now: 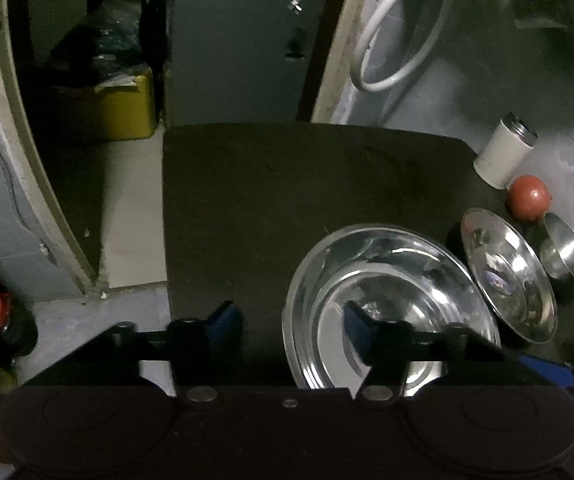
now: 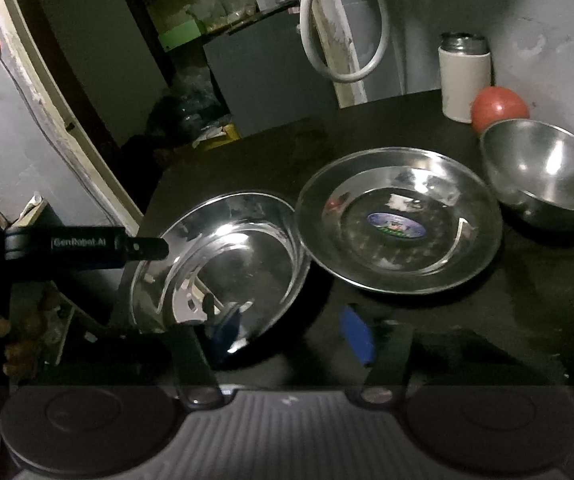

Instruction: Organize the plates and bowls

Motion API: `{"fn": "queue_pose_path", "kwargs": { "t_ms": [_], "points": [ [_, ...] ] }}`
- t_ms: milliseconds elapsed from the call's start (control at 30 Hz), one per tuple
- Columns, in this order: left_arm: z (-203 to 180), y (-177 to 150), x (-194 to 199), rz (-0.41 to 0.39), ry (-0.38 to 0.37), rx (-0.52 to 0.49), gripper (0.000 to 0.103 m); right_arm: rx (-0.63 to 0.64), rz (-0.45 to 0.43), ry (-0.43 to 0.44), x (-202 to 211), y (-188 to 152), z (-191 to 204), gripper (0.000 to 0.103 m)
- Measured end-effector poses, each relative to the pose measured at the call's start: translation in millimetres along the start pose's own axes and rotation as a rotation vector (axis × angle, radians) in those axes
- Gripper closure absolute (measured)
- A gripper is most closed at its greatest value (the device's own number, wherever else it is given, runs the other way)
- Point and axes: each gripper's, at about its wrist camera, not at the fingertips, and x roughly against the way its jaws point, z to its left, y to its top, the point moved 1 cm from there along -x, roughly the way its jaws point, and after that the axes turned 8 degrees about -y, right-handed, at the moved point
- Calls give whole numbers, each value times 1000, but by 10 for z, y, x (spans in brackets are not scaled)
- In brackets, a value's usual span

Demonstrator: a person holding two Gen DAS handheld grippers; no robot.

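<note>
The left tool (image 1: 293, 322) is hanging with its fingers apart, straddling the near rim of the big steel plate (image 1: 391, 300); 1 blue pad is sitting over the plate's well, the other outside the rim. The right tool (image 2: 291, 330) is also spread apart, holding nothing, low at that plate's near edge. A good grip probably means closing squarely on the thin rim and lifting level, since polished steel slips. The labelled steel plate (image 2: 401, 220) is leaning on the big plate's rim, so it may shift. The steel bowl (image 2: 547, 172) is sitting just beside it. The dark counter (image 1: 287, 184) is also carrying a white canister (image 2: 465, 76) and a red ball (image 2: 499, 108) against a grey wall.
</note>
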Motion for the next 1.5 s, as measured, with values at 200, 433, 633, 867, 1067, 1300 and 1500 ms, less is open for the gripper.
{"fn": "queue_pose_path", "kwargs": {
  "t_ms": [200, 433, 633, 867, 1067, 1300, 1500],
  "points": [
    [61, -71, -52, 15, -57, 22, 82, -6, 7, -9, -96, 18, 123, 63],
    [106, -128, -39, -2, -69, 14, 92, 23, 0, -36, -88, -6, 229, 70],
    [125, -222, 85, -20, -42, -6, 93, 43, -4, -42, -55, -26, 312, 72],
    [169, -332, 267, -50, -16, 0, 93, 89, -38, -27, 3, -72, 416, 79],
    [99, -415, 548, -106, -16, 0, 92, 116, -69, -15, 156, -123, 510, 79],
    [-141, -578, 865, -126, -51, -8, 91, 118, -100, -6, 541, -197, 433, 79],
    [-393, -858, 1074, -120, -82, -31, 90, 135, -104, -6, 940, -351, 299, 79]
  ]
}}
